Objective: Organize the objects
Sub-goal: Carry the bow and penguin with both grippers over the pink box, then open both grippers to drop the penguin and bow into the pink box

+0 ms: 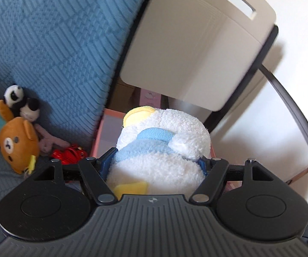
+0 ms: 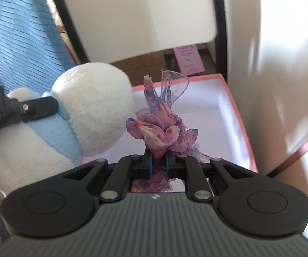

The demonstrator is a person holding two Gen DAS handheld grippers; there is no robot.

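While the left hand-held gripper [image 1: 155, 167] clamps the fluffy white plush duck with a pale-blue collar and yellow bill [image 1: 160, 147] across its body, the blue pads press into the pile on both sides and the toy fills the gap between the fingers. A yellow foot shows at the near edge, just above the gripper body.

Right hand-held gripper [image 2: 157, 167]: fingers nearly together, clenched on a crumpled sheer pink-and-purple floral fabric bow [image 2: 160, 128]; the fabric bunches above the fingertips, and a translucent loop stands upright at the top. Some fabric also hangs below, between the fingers.

Right wrist view: the plush duck [image 2: 72, 115] sits just left of the bow, its round white head close to the fabric; contact cannot be confirmed. The left gripper's black finger crosses the duck's neck.

Ahead of and below both held items lies an open pink-rimmed cardboard box with a pale lilac interior [image 2: 235, 115].

Left of the left gripper, on a blue textured bed cover [image 1: 47, 32]:
- orange-brown plush bear [image 1: 15, 143]
- small black-and-white plush panda [image 1: 21, 102], touching the bear
- shiny red object [image 1: 68, 154], identity unclear

Farther ahead: a beige chair back with a slot handle [image 1: 196, 49] and a small pink carton [image 2: 189, 60] on the floor beyond the box.
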